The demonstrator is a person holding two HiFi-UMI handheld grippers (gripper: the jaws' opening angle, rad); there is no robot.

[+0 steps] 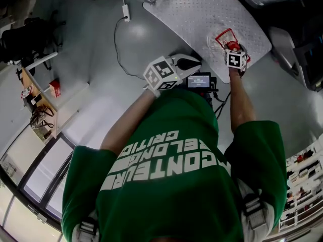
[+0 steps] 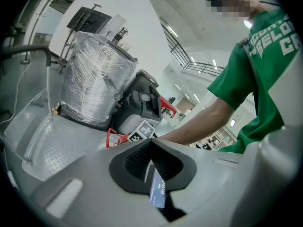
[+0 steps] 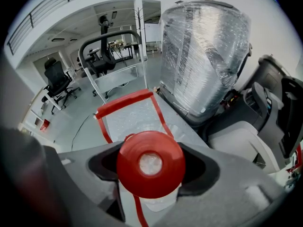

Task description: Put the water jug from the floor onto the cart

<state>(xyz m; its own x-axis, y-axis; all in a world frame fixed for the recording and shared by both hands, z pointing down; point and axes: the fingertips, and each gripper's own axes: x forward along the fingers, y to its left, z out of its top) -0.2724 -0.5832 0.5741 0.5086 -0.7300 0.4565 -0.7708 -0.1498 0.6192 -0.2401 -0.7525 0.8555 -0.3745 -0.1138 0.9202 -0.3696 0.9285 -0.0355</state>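
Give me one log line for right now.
right tool: shut on water jug cap | left tool: shut, empty | cart: jug over deck, contact unclear

Left tool (image 2: 151,157) jaws together, empty, wrapped drum (image 2: 94,79) beside cart deck (image 2: 61,145), green-sleeved arm (image 2: 203,122) beyond

Studded dull metal on the cart (image 1: 202,14) deck. Glossy red plastic for the water jug (image 3: 150,163) cap. Crinkled shiny clear film round the bundle (image 3: 203,56) behind
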